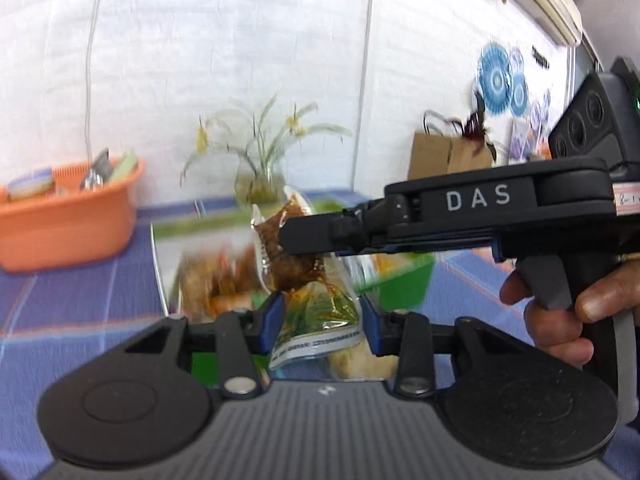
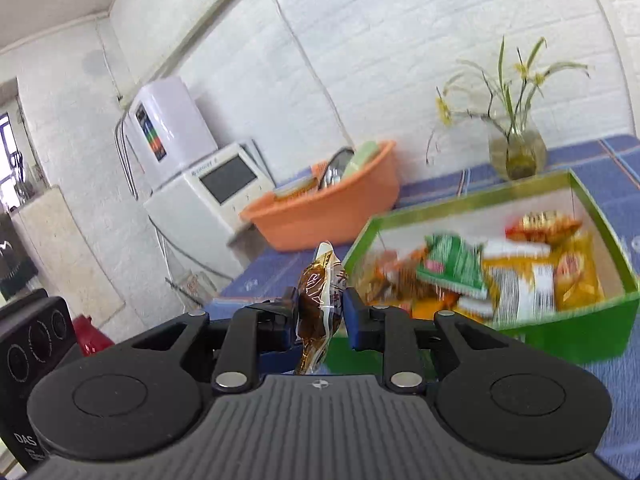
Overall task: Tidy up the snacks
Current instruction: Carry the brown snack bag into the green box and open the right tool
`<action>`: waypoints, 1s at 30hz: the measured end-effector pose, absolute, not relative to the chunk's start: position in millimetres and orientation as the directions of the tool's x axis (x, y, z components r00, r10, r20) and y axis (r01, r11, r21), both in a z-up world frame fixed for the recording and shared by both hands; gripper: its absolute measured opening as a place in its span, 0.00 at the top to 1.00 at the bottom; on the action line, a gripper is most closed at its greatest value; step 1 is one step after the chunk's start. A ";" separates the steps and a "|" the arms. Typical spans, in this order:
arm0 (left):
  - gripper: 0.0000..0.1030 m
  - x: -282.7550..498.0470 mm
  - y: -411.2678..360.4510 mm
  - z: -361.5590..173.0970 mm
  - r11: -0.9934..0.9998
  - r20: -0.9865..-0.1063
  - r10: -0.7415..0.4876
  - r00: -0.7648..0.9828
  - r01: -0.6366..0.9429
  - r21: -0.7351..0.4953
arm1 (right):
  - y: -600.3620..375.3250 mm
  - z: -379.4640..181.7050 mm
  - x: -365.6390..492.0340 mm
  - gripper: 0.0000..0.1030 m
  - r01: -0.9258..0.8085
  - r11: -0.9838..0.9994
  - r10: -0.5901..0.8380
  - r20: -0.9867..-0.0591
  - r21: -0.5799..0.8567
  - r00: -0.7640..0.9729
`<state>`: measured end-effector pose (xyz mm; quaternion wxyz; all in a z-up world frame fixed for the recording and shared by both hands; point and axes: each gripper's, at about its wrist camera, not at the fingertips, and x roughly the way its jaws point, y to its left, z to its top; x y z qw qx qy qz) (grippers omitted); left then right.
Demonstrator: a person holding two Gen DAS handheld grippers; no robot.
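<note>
My left gripper is shut on a clear packet printed green and yellow, which hangs between the blue pads above the green snack box. From the right, my right gripper reaches across just ahead of it. In the right wrist view, the right gripper is shut on a brown sauce-coloured packet that stands upright between its pads. That brown packet hangs just beyond the green-yellow one. The green box holds several loose snack packets, blurred by motion.
An orange basin with items stands at the back on the blue checked cloth. A glass vase with a plant sits behind the box. A hand grips the right tool. A white appliance stands off the table.
</note>
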<state>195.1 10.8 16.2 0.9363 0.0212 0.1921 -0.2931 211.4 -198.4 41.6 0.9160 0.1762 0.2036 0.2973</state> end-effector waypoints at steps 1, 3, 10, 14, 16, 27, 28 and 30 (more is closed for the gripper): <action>0.62 199.2 8.3 21.9 0.830 -0.359 -0.539 0.762 0.553 -0.070 | -199.7 45.9 213.5 0.58 -0.478 0.766 0.610 -0.251 0.431 0.752; 0.62 208.4 -0.7 30.1 0.832 -0.350 -0.532 0.771 0.552 -0.048 | -199.4 52.7 217.6 0.57 -0.484 0.786 0.588 -0.225 0.385 0.777; 0.61 249.8 -33.5 28.8 0.848 -0.332 -0.490 0.806 0.529 0.031 | -204.0 41.9 239.8 0.57 -0.419 0.871 0.470 -0.187 0.256 0.863; 0.60 270.4 -36.6 6.0 0.864 -0.364 -0.473 0.802 0.503 -0.015 | -218.7 21.4 256.2 0.57 -0.373 0.873 0.446 -0.204 0.313 0.872; 0.59 274.0 -37.4 -1.3 0.872 -0.377 -0.458 0.805 0.488 -0.017 | -225.2 12.4 261.9 0.52 -0.360 0.868 0.442 -0.203 0.343 0.873; 0.39 262.8 -25.6 3.1 0.891 -0.329 -0.434 0.838 0.453 -0.023 | -247.7 16.0 240.7 0.00 -0.291 0.906 0.353 -0.169 0.307 0.920; 0.37 259.9 -24.1 4.0 0.895 -0.325 -0.429 0.843 0.446 -0.025 | -250.5 16.5 236.5 0.00 -0.293 0.902 0.356 -0.163 0.316 0.920; 0.35 252.3 -20.5 6.0 0.902 -0.319 -0.418 0.851 0.430 -0.035 | -257.1 17.1 226.9 0.00 -0.285 0.897 0.352 -0.155 0.337 0.923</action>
